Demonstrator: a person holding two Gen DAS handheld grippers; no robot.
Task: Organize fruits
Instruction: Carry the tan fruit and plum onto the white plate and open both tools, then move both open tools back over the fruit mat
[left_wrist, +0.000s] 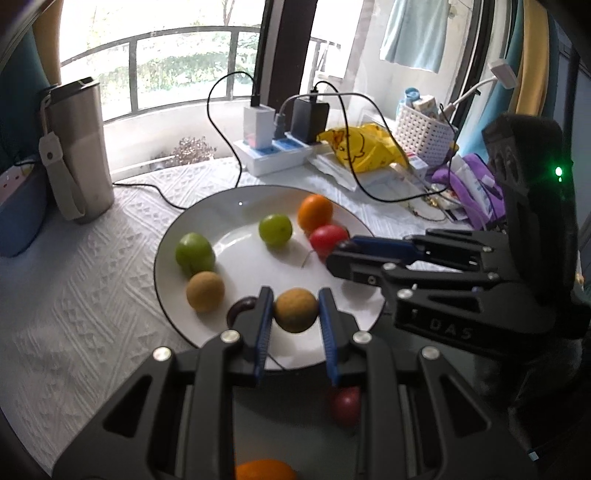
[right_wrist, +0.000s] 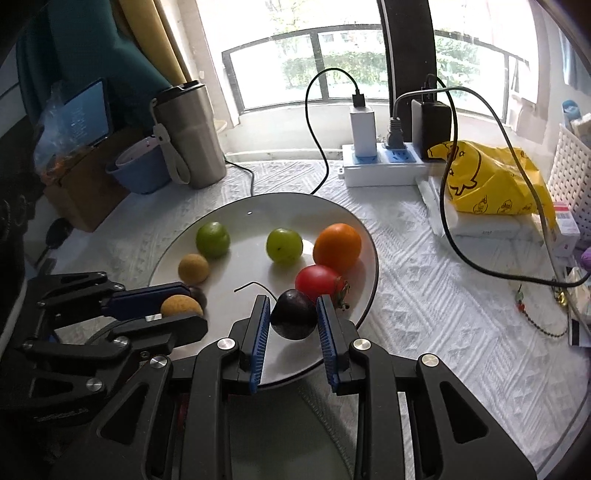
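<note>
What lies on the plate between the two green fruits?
Nothing: in the right wrist view, bare white plate separates the left green fruit from the right green fruit. The left wrist view agrees.

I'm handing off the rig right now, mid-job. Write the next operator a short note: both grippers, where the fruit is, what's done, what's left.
Left gripper: shut on a tan round fruit, over the near rim of the white plate.
Right gripper: shut on a dark plum, also over the near rim.
On the plate: two green fruits, an orange, a red tomato, another tan fruit.
Off the plate, under the left gripper: a dark red fruit and an orange fruit.
Done: five fruits plated. Left: set down both held fruits, then collect the two off-plate.
</note>
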